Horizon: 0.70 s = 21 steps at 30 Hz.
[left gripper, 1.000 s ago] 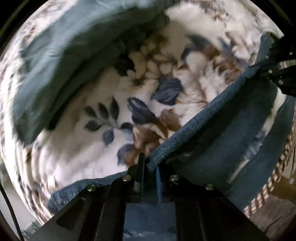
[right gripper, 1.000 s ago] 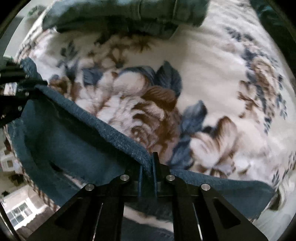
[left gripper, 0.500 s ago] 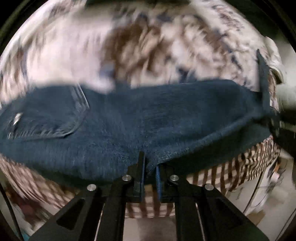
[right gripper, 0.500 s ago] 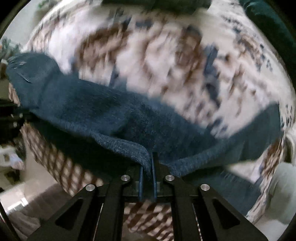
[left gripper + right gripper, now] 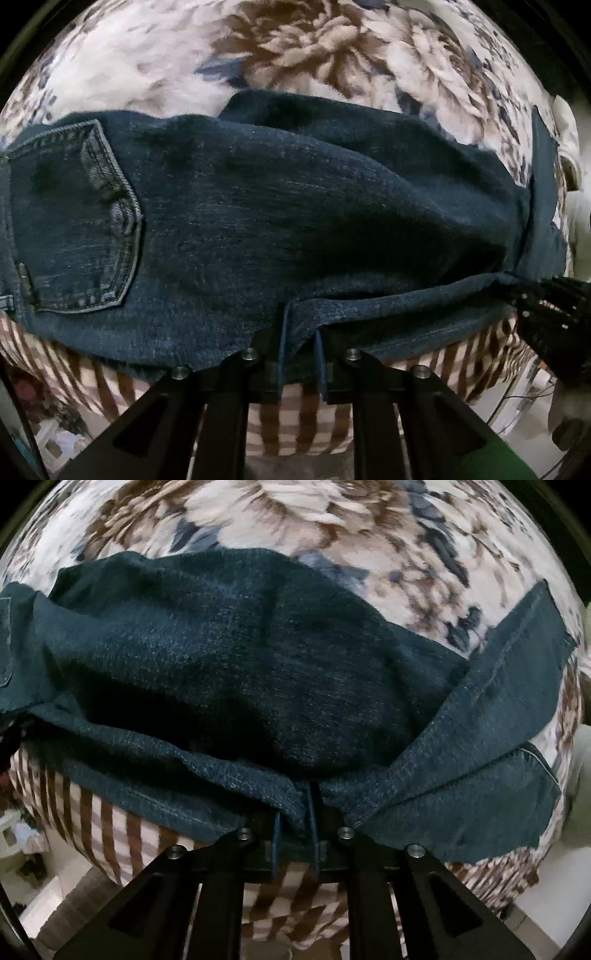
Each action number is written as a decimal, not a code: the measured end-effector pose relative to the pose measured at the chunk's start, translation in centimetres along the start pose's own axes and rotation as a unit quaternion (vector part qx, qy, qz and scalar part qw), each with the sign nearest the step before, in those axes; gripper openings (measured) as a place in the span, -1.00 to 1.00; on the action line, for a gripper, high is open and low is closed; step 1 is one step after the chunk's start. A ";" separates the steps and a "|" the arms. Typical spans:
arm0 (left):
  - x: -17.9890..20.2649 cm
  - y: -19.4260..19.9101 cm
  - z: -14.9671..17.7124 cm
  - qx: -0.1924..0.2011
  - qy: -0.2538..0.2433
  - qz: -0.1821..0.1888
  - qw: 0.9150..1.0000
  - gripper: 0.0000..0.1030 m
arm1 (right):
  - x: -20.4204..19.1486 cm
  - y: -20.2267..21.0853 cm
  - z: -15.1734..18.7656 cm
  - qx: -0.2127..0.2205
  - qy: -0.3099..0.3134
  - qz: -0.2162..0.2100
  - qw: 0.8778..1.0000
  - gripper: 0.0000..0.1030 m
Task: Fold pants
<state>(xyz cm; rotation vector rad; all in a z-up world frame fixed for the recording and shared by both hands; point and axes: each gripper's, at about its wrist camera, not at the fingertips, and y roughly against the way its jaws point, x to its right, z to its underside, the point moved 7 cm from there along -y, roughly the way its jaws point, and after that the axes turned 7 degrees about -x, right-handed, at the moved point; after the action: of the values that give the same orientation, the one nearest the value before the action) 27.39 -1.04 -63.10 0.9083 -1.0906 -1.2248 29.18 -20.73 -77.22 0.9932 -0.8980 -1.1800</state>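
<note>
Dark blue jeans (image 5: 258,206) lie across the near edge of a floral-blanketed bed, back pocket (image 5: 77,221) at the left. My left gripper (image 5: 301,325) is shut on the jeans' near folded edge. My right gripper (image 5: 295,805) is shut on the same edge of the jeans (image 5: 240,664), further right. A trouser leg end (image 5: 498,716) sticks out to the right. The right gripper's body (image 5: 554,317) shows at the right of the left wrist view.
The floral fleece blanket (image 5: 332,48) covers the bed beyond the jeans. A brown and white striped sheet (image 5: 295,417) hangs over the bed's near side below the grippers. Floor and room clutter (image 5: 22,834) show at the lower left.
Both grippers pulled the held denim edge back toward the bed's near edge and lowered it. The jeans now lie folded and spread flat; before, the edge was lifted over bare blanket.
</note>
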 end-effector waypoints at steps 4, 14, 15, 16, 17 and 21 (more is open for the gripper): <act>1.0 2.5 -0.6 0.012 0.008 -0.008 1.000 0.45 | -0.4 1.3 -0.4 -0.004 -0.031 -0.052 0.998 0.17; 4.2 10.3 -1.2 0.103 0.007 -0.054 0.993 0.76 | 3.1 7.0 1.7 0.018 -0.119 -0.190 0.974 0.63; 4.9 10.9 -2.1 0.113 0.010 -0.058 0.992 0.76 | 4.9 7.7 1.7 0.028 -0.147 -0.201 0.968 0.63; 4.9 11.1 -2.2 0.120 0.010 -0.061 0.991 0.76 | 6.7 8.2 1.5 0.034 -0.174 -0.205 0.963 0.63; 4.8 10.7 -2.2 0.124 0.009 -0.067 0.990 0.76 | 8.9 8.5 0.8 0.036 -0.195 -0.201 0.959 0.63; 5.2 9.4 -3.8 0.129 0.002 -0.114 0.985 0.77 | 16.8 8.3 -4.2 0.056 -0.263 -0.129 0.955 0.63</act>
<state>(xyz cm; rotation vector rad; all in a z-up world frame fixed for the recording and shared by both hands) 33.48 -4.95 -54.35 1.2609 -1.1846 -1.2840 38.38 -35.86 -69.89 0.9193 -1.2921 -1.6755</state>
